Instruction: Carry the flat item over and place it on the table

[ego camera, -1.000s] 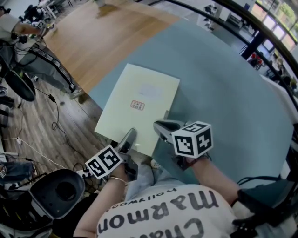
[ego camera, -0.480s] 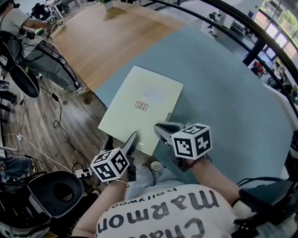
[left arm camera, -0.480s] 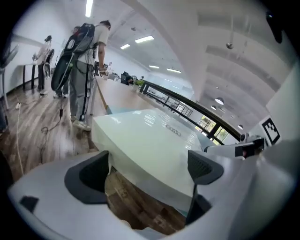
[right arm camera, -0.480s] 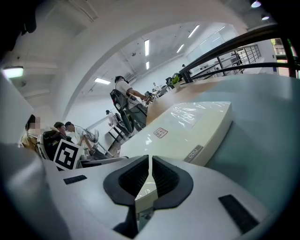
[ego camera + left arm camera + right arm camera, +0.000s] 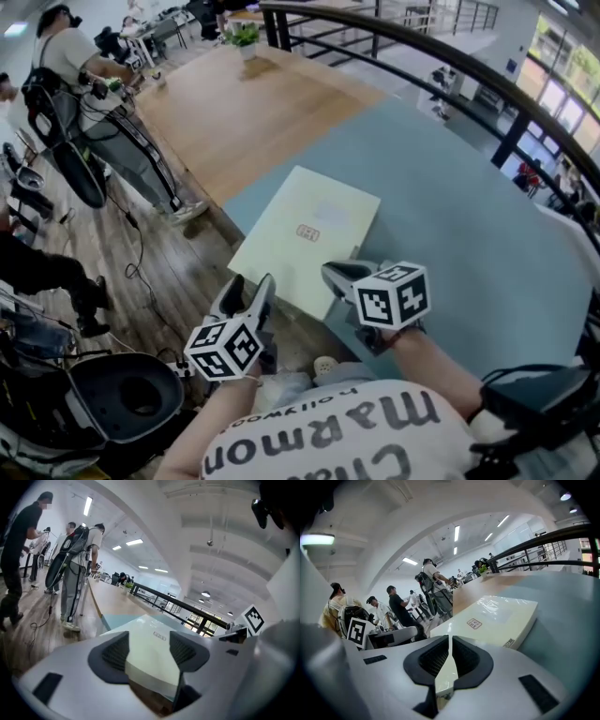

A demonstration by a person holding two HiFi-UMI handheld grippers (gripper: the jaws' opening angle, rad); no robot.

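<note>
Flat item (image 5: 305, 234), a pale cream slab with a small red label (image 5: 307, 232) on top, is seen in the head view lying on the teal table (image 5: 450, 206), its near end overhanging the edge. In the left gripper view, the left gripper (image 5: 149, 646) is held with its jaws part-way apart, having just been closing; the item's near corner is seen between them, unpressed. In the right gripper view, the right gripper (image 5: 449, 660) is clamped on a thin cream edge of the item.

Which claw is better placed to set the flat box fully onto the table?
Right. The right claw is clamped on the box edge; the left claw has just been closing, box edge between its jaws, unpressed.
</note>
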